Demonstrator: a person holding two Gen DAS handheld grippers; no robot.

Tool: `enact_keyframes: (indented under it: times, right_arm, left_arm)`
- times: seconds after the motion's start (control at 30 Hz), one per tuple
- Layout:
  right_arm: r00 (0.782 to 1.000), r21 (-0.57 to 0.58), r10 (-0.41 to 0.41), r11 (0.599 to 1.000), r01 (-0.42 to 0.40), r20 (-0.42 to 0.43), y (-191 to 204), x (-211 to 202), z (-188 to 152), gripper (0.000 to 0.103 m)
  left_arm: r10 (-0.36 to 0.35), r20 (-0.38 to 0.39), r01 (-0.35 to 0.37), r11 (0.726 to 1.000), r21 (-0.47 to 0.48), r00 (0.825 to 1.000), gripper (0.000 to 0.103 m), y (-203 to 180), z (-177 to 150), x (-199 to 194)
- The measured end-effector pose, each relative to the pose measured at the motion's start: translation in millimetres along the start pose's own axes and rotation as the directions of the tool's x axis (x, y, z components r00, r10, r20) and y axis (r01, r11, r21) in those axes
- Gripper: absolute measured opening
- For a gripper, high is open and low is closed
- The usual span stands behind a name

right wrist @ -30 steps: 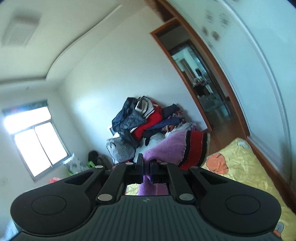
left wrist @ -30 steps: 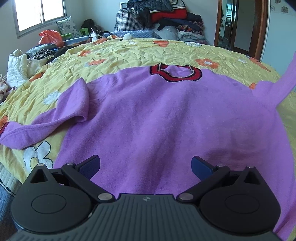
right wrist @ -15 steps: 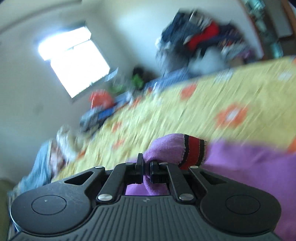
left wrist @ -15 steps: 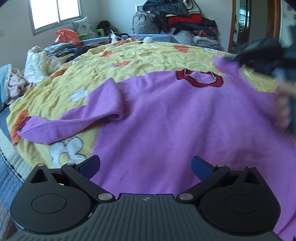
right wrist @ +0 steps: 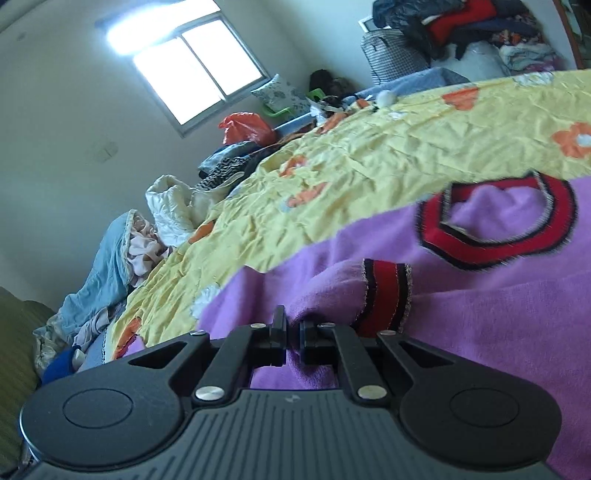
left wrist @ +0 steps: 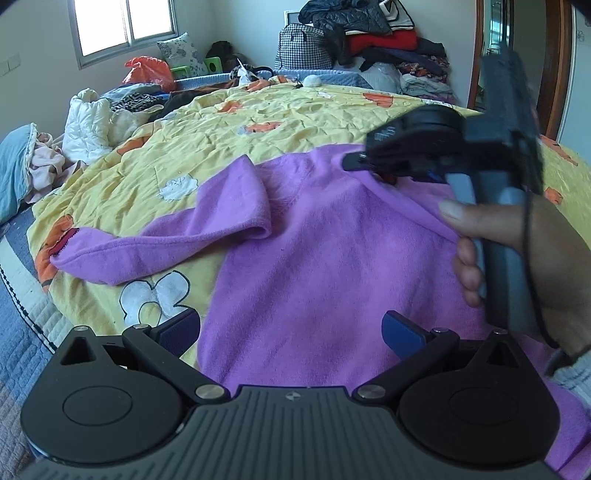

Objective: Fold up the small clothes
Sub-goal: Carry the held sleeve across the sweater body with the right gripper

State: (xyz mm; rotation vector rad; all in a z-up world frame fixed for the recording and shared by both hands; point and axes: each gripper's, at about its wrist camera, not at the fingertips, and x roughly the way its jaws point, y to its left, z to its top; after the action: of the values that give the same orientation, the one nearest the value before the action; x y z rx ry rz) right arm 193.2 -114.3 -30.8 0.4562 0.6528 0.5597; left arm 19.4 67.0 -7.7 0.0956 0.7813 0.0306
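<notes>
While the purple fleece sweater [left wrist: 332, 258] lies spread flat on the bed's yellow flowered quilt [left wrist: 295, 110], its far sleeve [left wrist: 166, 243] trails off to the left of the body, bent at the elbow, with the cuff near the quilt's edge. Left of the sweater, past the quilt, a heap of white and pale blue bedding [left wrist: 55, 147] sits by the wall under the window [left wrist: 125, 26]. At the sweater's near hem the left tongs [left wrist: 291, 332] hang released, blue pads wide apart with purple cloth below them and nothing pinched. Right of the sweater's middle, the right tongs [right wrist: 293, 334] are clenched on the other sleeve's end, the fabric bunched between the pads and the red-and-black striped cuff [right wrist: 388, 295] just beyond them, lying over the sweater's chest below the red-and-black collar [right wrist: 495, 225]. A person's hand [left wrist: 517, 258] grips that tool's grey handle over the sweater's right side. Behind the sweater, beyond the quilt's far edge, stands a pile of dark and red clothes [left wrist: 369, 33].
</notes>
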Motion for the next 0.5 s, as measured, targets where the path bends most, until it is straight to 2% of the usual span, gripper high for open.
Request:
enact_keyframes:
  times: [0.1,0.2,0.23,0.3,0.33,0.37,0.43,0.5]
  right_arm:
    - [0.999,-0.026,-0.009,1.0,0.008,-0.039,6.7,22.5,-6.5,0.006]
    - [0.993,-0.035,-0.042,0.999,0.039,-0.108,5.2,41.5,-17.6,0.011]
    - [0.989,-0.039,-0.053,0.998,0.048,-0.136,3.1,47.9,-20.9,0.02]
    - [0.987,-0.043,-0.032,0.999,0.026,-0.155,0.4,50.0,-24.4,0.026]
    - [0.986,-0.054,-0.033,0.998,0.024,-0.166,2.5,46.7,-23.5,0.036]
    - [0.983,-0.066,-0.028,0.998,0.016,-0.181,5.9,41.9,-21.7,0.058]
    - [0.983,-0.098,0.025,0.994,-0.043,-0.182,10.5,21.8,-18.5,0.086]
    - [0.988,-0.099,0.085,0.99,-0.098,-0.126,6.6,-2.8,-13.6,0.086]
  left_arm:
    - [0.001,-0.013,-0.001,1.0,-0.004,1.0,0.103,1.4,-1.3,1.2]
    - [0.007,-0.008,-0.007,1.0,-0.006,1.0,0.103,3.8,-1.6,0.2]
    - [0.01,-0.009,-0.01,1.0,-0.007,1.0,0.103,4.5,-1.1,0.1]
    - [0.012,-0.007,-0.012,1.0,-0.014,1.0,0.103,6.6,-0.6,-0.2]
    - [0.014,-0.006,-0.014,1.0,-0.018,1.0,0.103,7.6,-0.4,-0.1]
    - [0.014,-0.006,-0.015,1.0,-0.021,1.0,0.103,8.7,0.0,0.5]
    - [0.017,-0.011,-0.018,0.999,-0.029,1.0,0.103,11.7,1.3,2.8]
    - [0.02,-0.013,-0.02,0.999,-0.045,1.0,0.103,15.4,1.4,5.1]
